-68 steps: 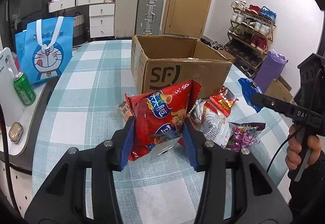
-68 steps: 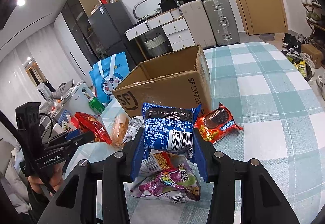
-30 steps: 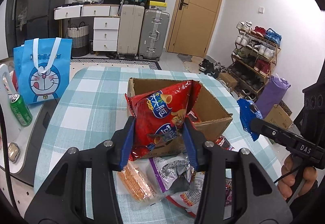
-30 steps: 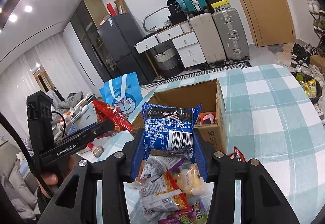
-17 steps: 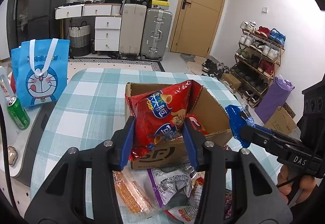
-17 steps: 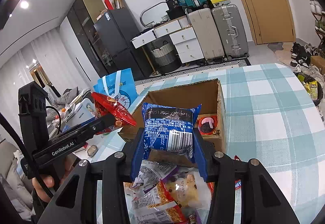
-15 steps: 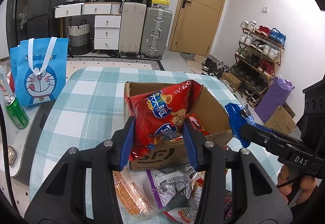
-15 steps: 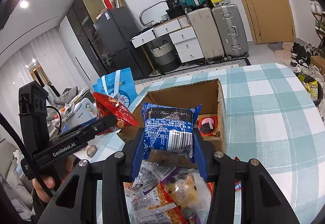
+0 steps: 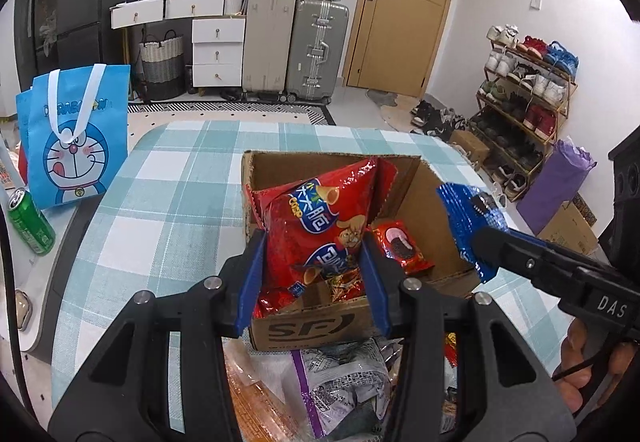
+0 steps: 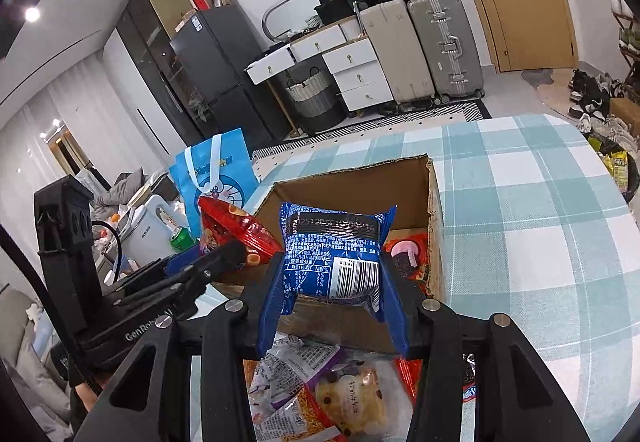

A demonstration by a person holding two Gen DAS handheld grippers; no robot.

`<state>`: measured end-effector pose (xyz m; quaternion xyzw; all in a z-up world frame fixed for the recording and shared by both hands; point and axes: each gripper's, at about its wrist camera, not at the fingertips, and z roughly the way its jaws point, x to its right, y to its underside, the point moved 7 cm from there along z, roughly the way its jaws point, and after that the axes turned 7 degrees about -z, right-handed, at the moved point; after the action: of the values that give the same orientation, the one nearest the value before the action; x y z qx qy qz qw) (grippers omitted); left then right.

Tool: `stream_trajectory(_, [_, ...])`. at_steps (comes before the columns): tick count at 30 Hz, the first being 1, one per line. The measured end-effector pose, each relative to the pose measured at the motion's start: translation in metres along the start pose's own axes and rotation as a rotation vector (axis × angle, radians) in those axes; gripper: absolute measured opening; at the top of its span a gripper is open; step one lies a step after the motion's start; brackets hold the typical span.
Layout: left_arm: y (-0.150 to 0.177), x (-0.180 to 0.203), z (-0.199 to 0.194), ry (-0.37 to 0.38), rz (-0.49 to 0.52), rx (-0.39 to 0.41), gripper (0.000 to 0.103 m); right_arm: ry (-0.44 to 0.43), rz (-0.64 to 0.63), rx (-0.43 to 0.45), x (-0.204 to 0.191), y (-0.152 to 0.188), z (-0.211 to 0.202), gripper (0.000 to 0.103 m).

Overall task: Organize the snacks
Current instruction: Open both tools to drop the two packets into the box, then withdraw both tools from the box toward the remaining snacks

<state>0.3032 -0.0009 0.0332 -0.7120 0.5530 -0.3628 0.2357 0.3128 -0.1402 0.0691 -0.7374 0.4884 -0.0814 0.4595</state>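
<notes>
Here the left gripper clamps a red snack bag above the open cardboard box; beside it, the right gripper clamps a blue packet over the same box.

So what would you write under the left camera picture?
Left hand-held gripper holds a red chip bag over the open cardboard box.
</notes>
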Motion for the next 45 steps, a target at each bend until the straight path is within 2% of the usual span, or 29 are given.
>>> stream_trajectory(3, [0.003, 0.001, 0.01, -0.015, 0.007, -0.017, 0.043, -0.005, 0.011, -0.007, 0.001, -0.001, 0.004, 0.046])
stream_trajectory(7, [0.006, 0.002, 0.012, -0.024, 0.014, -0.037, 0.045, 0.008, 0.007, 0.011, 0.003, 0.0, 0.0, 0.061])
stream_trajectory(8, [0.007, 0.001, 0.011, -0.025, 0.019, -0.036, 0.054, 0.006, 0.013, 0.021, 0.005, 0.0, -0.003, 0.072])
stream_trajectory(9, [0.007, 0.001, 0.008, -0.029, 0.021, -0.034, 0.067, 0.003, 0.017, 0.025, 0.006, 0.001, -0.005, 0.079])
stream_trajectory(10, [0.008, 0.0, 0.005, -0.035, 0.021, -0.028, 0.075, 0.002, 0.018, 0.024, 0.008, 0.002, -0.008, 0.09])
stream_trajectory(11, [0.009, -0.002, -0.002, -0.034, 0.018, -0.021, 0.083, 0.003, 0.016, 0.022, 0.01, 0.003, -0.01, 0.097])
stream_trajectory(13, [0.011, -0.003, -0.011, -0.02, 0.016, -0.008, 0.085, 0.013, 0.02, 0.019, 0.015, 0.007, -0.017, 0.102])
stream_trajectory(14, [0.012, -0.004, -0.015, -0.017, 0.014, -0.007, 0.09, 0.015, 0.025, 0.032, 0.018, 0.009, -0.022, 0.102])
stream_trajectory(15, [0.014, -0.006, -0.019, -0.021, 0.01, -0.003, 0.102, 0.019, 0.028, 0.04, 0.02, 0.011, -0.026, 0.102])
stream_trajectory(19, [0.02, -0.013, -0.046, -0.028, 0.011, 0.029, 0.102, 0.054, 0.042, 0.047, 0.031, 0.026, -0.042, 0.102])
stream_trajectory(23, [0.033, -0.016, -0.071, -0.013, -0.002, 0.032, 0.102, 0.071, 0.021, 0.015, 0.033, 0.042, -0.054, 0.103])
stream_trajectory(26, [0.042, -0.018, -0.081, -0.014, 0.004, 0.029, 0.102, 0.13, -0.019, -0.017, 0.036, 0.054, -0.062, 0.103])
stream_trajectory(28, [0.052, -0.02, -0.085, -0.022, 0.018, 0.021, 0.102, 0.134, -0.022, -0.02, 0.037, 0.062, -0.067, 0.103])
stream_trajectory(32, [0.068, -0.023, -0.088, -0.031, 0.028, 0.009, 0.102, 0.114, 0.006, -0.027, 0.038, 0.076, -0.074, 0.103])
stream_trajectory(40, [0.1, -0.039, -0.09, -0.03, 0.001, -0.019, 0.102, 0.137, -0.016, -0.056, 0.034, 0.085, -0.076, 0.103])
stream_trajectory(45, [0.116, -0.051, -0.086, -0.046, -0.008, -0.054, 0.102, 0.147, 0.017, -0.049, 0.036, 0.093, -0.081, 0.103])
